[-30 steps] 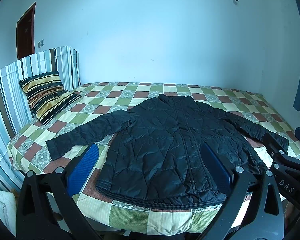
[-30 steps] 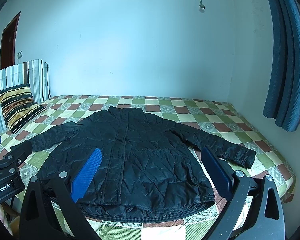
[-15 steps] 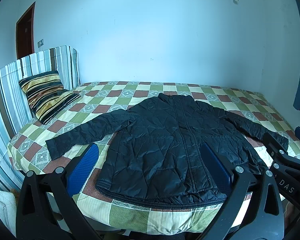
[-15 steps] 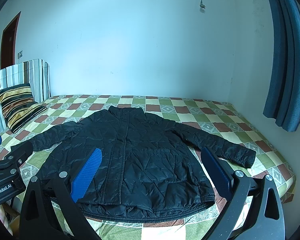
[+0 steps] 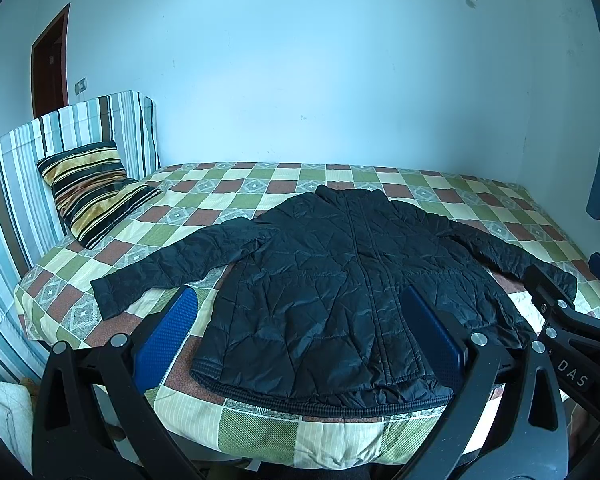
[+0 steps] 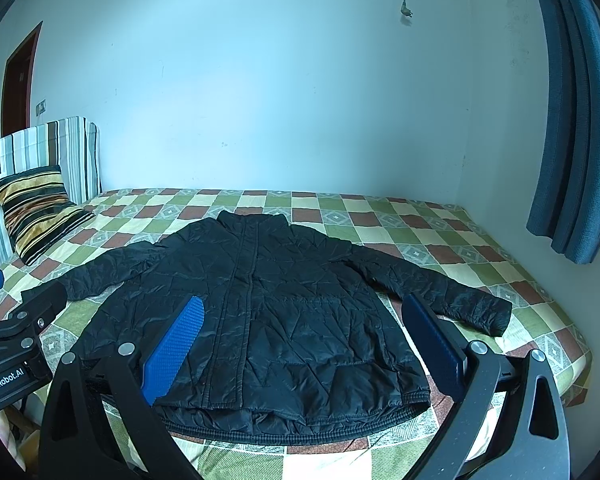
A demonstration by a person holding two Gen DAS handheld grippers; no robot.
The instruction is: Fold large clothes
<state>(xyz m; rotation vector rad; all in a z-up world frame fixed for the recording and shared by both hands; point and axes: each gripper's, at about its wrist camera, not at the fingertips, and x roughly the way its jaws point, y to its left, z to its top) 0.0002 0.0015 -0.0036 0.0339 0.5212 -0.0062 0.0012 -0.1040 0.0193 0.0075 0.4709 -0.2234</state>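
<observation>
Black quilted jacket (image 5: 340, 304) lies spread flat on checkered bedspread (image 5: 380, 436) for folding; left gripper (image 5: 300, 336) and right gripper (image 6: 304, 340) hover wide, empty.

Jacket (image 5: 332, 292) lies flat on the bed (image 5: 259, 428) at frame centre, collar toward the far wall, hem at the near edge, sleeves spread left and right. Pillow (image 5: 91, 192) at left leans against the headboard (image 5: 15, 168). Curtain (image 6: 568, 120) hangs at upper right of the right view. Left gripper (image 5: 300, 336) and right gripper (image 6: 300, 340) occupy the lower frame, before the hem, jaws apart, clear of the jacket.
</observation>
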